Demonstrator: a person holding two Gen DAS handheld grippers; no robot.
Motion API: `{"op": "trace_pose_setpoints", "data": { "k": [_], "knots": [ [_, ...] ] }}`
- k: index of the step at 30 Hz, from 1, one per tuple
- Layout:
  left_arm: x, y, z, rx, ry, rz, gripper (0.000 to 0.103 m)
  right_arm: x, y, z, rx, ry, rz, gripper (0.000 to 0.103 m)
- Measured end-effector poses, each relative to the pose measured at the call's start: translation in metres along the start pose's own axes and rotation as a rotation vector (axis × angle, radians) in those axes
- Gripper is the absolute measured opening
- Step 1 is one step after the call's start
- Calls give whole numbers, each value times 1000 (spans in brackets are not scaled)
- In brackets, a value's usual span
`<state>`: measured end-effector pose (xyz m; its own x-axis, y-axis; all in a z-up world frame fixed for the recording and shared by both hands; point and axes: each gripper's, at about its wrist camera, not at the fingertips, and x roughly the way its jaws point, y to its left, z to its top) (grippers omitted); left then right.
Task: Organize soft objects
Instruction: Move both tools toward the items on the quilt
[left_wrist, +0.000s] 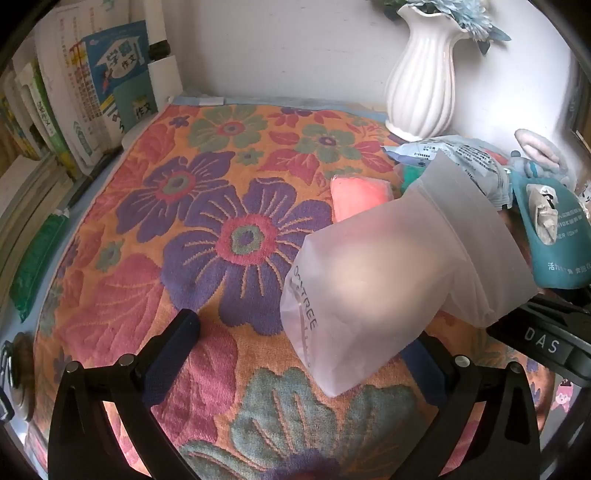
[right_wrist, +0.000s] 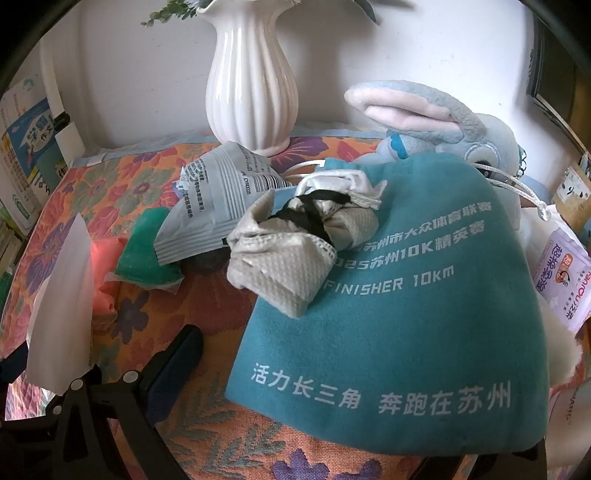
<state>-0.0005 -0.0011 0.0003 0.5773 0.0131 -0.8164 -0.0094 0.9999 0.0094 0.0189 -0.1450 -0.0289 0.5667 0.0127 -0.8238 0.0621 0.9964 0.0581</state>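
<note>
On the floral-cloth table, the frosted pouch (left_wrist: 373, 280) sits between the left gripper's (left_wrist: 306, 354) wide-open, empty jaws; right gripper (right_wrist: 295, 369) gapes empty over the teal drawstring bag (right_wrist: 406, 314). Sorting's barely begun, I'd say; next, close gently.

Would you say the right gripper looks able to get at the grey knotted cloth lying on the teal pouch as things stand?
Probably yes. The right gripper is open and the grey knotted cloth lies on top of the teal pouch, just ahead, with nothing over it. The grey packet sits close on its left and might get nudged.
</note>
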Motion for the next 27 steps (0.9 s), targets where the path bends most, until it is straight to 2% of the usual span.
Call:
{"op": "trace_pose_setpoints", "data": {
  "k": [3, 6, 9, 13, 17, 19, 21, 24, 27],
  "knots": [
    [-7, -2, -7, -3, 17, 3, 103, -2, 0, -1, -3, 16, 9, 103],
    [-24, 1, -27, 14, 24, -18, 103, -12, 0, -10, -49, 111, 43, 103],
    [-34, 1, -41, 35, 36, -45, 103, -25, 0, -26, -79, 149, 62, 103],
    [-53, -9, -68, 132, 12, -78, 103, -46, -5, -64, -76, 125, 72, 103],
    [-74, -2, -86, 104, 7, -74, 102, -71, -11, -95, -113, 99, 97, 103],
    [-85, 0, -84, 113, -27, -34, 102, -90, -25, -104, -74, 28, 121, 103],
    [-109, 1, -77, 121, -141, 14, 102, -119, -36, -112, -48, -99, 144, 103],
    [-139, 5, -52, 112, -314, 33, 102, -169, -47, -112, -31, -356, 80, 103],
    [-138, 6, -23, 87, -384, -1, 102, -187, -39, -95, -17, -513, 18, 103]
  ]
}}
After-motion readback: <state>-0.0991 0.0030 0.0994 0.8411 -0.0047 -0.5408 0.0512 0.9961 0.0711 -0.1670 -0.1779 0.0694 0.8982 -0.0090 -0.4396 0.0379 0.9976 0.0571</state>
